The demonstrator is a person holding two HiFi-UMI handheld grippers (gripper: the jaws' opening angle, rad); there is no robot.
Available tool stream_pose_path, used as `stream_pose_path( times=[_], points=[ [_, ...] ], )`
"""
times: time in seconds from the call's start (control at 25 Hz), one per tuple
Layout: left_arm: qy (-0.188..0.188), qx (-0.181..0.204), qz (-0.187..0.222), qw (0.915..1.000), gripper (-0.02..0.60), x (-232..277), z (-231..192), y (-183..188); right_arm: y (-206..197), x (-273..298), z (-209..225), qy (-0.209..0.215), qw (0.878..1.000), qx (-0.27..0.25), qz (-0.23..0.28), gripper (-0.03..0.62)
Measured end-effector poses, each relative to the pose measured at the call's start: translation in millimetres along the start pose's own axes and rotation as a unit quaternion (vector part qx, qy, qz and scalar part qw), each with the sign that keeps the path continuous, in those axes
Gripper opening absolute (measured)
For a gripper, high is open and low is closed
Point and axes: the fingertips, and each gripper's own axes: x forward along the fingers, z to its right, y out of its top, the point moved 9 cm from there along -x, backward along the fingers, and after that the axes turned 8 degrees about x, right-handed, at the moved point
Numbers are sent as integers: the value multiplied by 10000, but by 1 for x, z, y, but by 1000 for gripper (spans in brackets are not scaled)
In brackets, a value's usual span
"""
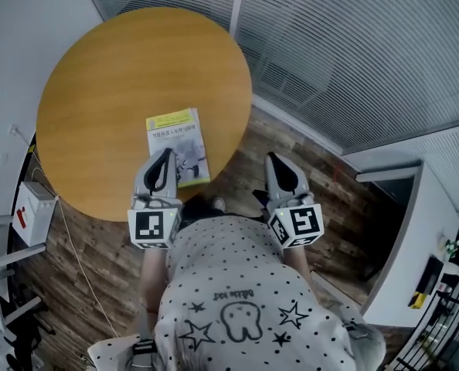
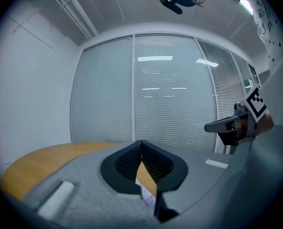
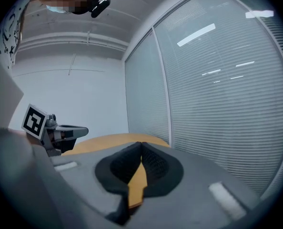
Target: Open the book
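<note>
Book (image 1: 175,134) flat below left tongs (image 1: 166,154)

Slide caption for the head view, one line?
Closed book on a round wooden table; left gripper, shut, at its near corner; right gripper, shut, off the table edge.

The book (image 1: 178,145) lay closed and flat, cover up, on the round wooden table (image 1: 106,91) near its near-right edge; its cover was white with a yellow-green band along the top.

Table (image 1: 106,91) smooth matt wood; book (image 1: 175,136) glossy paper cover; floor (image 1: 311,184) rough wood planks.
</note>
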Motion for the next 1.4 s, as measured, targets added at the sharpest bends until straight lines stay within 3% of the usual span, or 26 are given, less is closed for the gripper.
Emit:
stream_pose_path(
  times=[0.32,1.08,1.28,1.4],
  points=[
    [-97,-156,-158,9997,11,-6,9,-10,2,-19,15,-267,9996,63,5,3],
    [-153,-79,-117,9998,11,-9,15,-9,-8,-41,34,-642,9978,177,-45,3],
    [-173,-13,-143,9997,11,-9,14,-9,-10,-45,35,-674,9975,207,-51,3],
    [-222,250,-212,9992,14,-9,16,-9,-11,-45,33,-655,9976,233,-36,3]
  ],
)
